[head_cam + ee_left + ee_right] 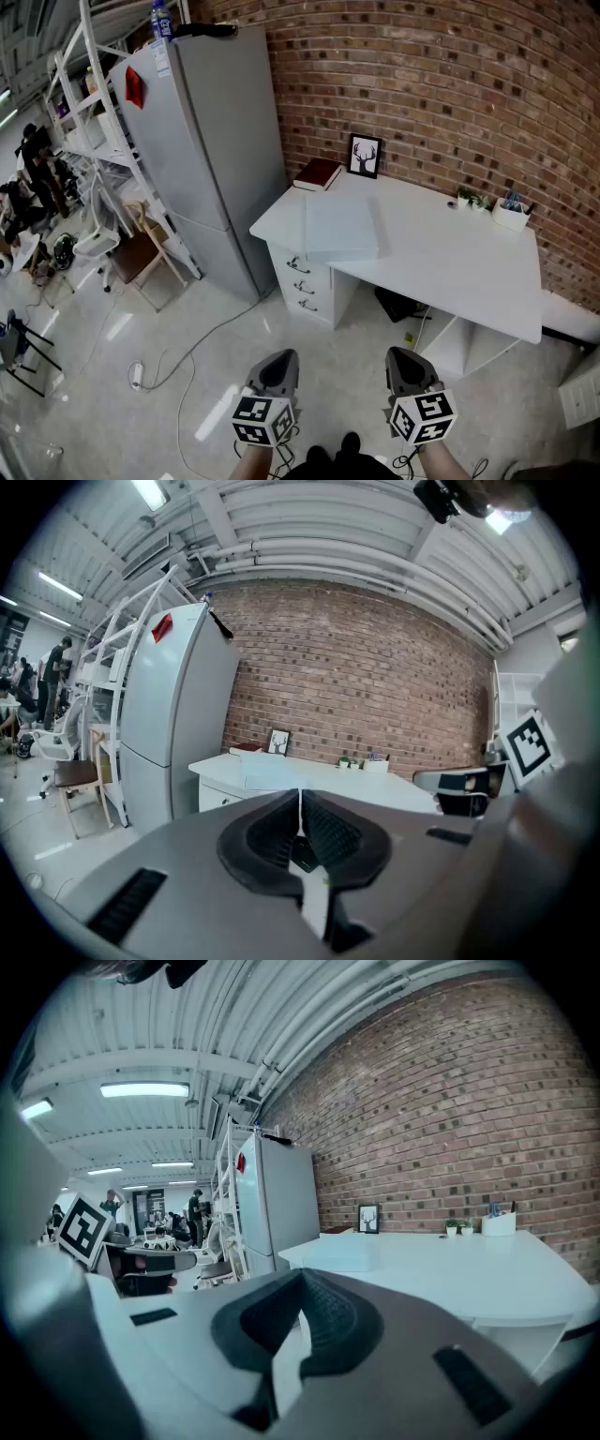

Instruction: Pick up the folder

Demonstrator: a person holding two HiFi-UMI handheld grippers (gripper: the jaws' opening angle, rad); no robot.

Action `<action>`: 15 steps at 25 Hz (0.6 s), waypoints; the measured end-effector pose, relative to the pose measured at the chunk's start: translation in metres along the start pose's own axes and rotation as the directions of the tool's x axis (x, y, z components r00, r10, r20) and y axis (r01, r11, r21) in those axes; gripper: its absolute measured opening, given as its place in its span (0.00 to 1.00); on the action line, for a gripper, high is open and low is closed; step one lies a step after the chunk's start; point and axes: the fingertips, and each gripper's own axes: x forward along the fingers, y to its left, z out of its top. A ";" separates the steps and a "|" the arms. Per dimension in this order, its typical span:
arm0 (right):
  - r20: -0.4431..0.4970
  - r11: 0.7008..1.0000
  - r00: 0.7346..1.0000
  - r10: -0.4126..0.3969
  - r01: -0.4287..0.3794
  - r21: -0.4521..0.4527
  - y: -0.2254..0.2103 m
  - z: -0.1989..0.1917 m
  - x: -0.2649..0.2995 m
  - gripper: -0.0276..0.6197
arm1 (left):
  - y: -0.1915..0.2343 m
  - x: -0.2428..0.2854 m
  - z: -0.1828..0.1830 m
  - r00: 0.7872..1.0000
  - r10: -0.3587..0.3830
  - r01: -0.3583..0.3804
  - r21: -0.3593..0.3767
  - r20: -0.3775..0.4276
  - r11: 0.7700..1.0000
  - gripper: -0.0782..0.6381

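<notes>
Head view: the left gripper and the right gripper sit side by side at 6 o'clock, both with jaws pressed together and nothing in them. Ahead of them toward 12 o'clock lies a bare stretch of pale floor, with only a power strip and its cable off at 8 o'clock. The white desk stands well apart from both grippers. The folder lies flat on its near left corner (pale, almost matching the top), its front edge at the desk's rim. A three-handled drawer unit, shut, stands under that corner. The refrigerator stands at 10 o'clock, near the desk's left end. A white pen holder at 2 o'clock holds a few upright items too small to name.

Left gripper view: the dark pads meet in a thin seam, empty. The folder shows just above them at 12 o'clock.

Right gripper view: the jaws are closed on nothing. The folder lies at 12 o'clock on the desk's near edge.
</notes>
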 end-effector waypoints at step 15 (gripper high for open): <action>0.068 1.000 0.998 0.004 -0.005 0.022 -0.047 0.018 0.013 0.05 | -0.020 0.037 0.005 1.000 -0.005 0.007 -0.067 0.026 0.998 0.14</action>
